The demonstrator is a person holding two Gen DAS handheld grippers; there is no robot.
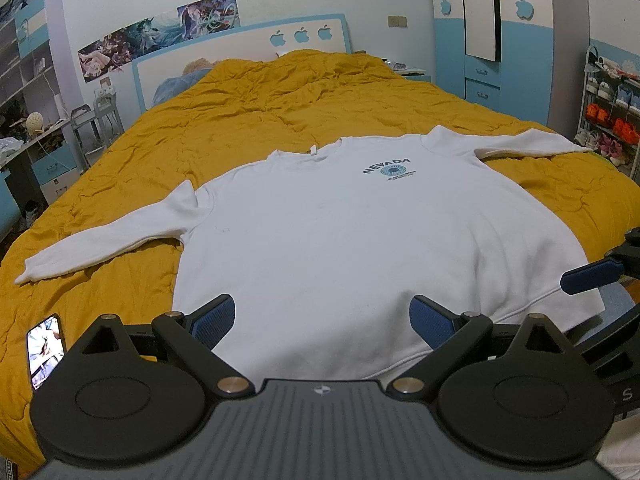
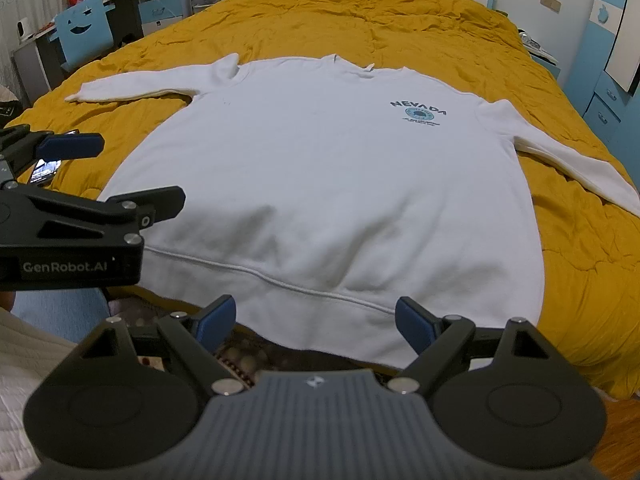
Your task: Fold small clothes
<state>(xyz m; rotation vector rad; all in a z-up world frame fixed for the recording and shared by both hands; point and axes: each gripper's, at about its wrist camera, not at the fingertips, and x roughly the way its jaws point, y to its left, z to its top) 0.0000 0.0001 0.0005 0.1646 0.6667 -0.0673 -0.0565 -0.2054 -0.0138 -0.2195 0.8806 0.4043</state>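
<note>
Both claws gape, seemingly just above sweatshirt (image 2: 320, 184) hem; quilt (image 1: 248, 128) beyond

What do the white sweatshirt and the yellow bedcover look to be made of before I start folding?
White sweatshirt: looks like a thick, matte cotton-type knit, perhaps fleece; it lies in soft rounded folds with a seamed hem band and a printed chest logo.
Yellow bedcover: seems a thin, matte woven fabric over padding, going by the fine crinkles and puffy quilted look. Exact fibres cannot be told.
</note>
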